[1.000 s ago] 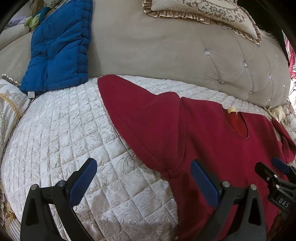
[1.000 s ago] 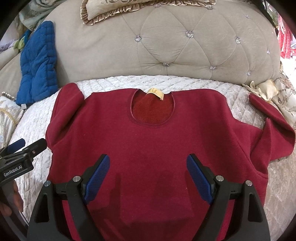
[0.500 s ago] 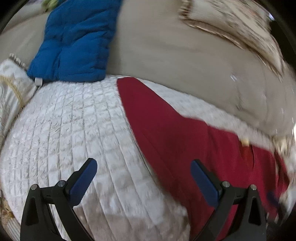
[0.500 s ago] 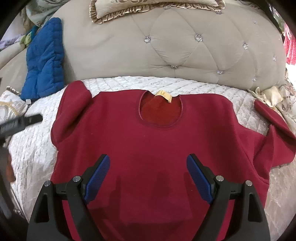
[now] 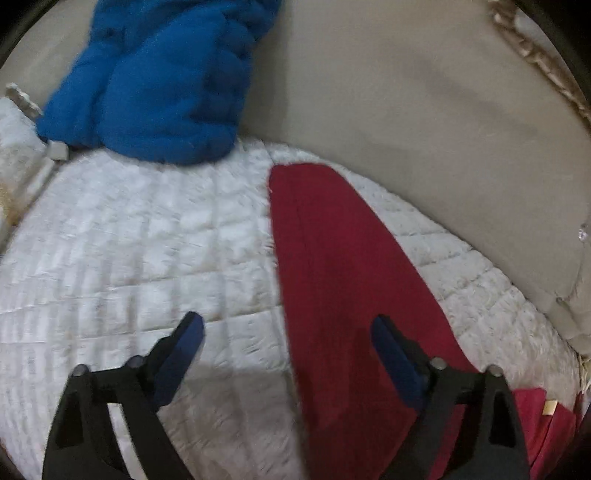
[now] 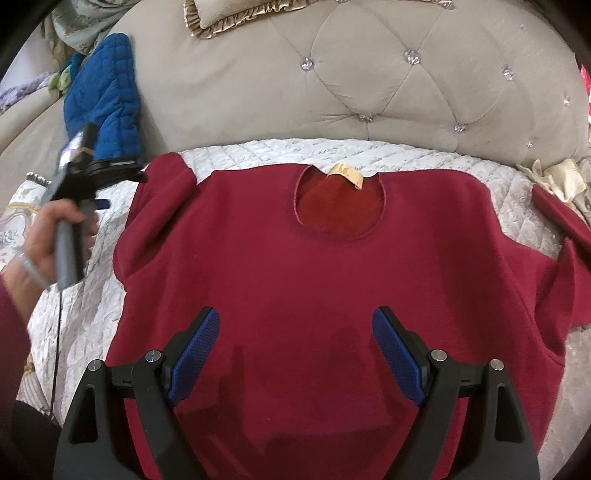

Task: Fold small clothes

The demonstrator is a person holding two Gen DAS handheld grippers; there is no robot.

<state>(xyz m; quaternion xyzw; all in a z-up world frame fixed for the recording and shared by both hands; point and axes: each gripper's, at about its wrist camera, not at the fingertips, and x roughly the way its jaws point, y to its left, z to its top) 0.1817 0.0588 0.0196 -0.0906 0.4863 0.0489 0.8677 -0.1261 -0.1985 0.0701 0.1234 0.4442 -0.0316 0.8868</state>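
Observation:
A dark red sweater (image 6: 332, 288) lies flat, front up, on the white quilted bed cover (image 6: 406, 155), neck hole and yellow label (image 6: 347, 175) toward the headboard. Its left sleeve (image 5: 332, 258) runs up the middle of the left wrist view. My left gripper (image 5: 288, 336) is open and empty, hovering over that sleeve's left edge; it also shows in the right wrist view (image 6: 92, 173), held in a hand beside the sleeve. My right gripper (image 6: 295, 336) is open and empty above the sweater's lower body. The right sleeve (image 6: 565, 221) is bent at the right.
A beige tufted headboard (image 6: 369, 81) stands behind the bed. A blue quilted cushion (image 5: 162, 74) leans against it at the left. A frilled pillow (image 6: 236, 14) lies on top. More bedding (image 6: 554, 177) sits at the right edge.
My left gripper has moved left and forward, up along the left sleeve toward its cuff. My right gripper has stayed over the sweater's body. Both stay open.

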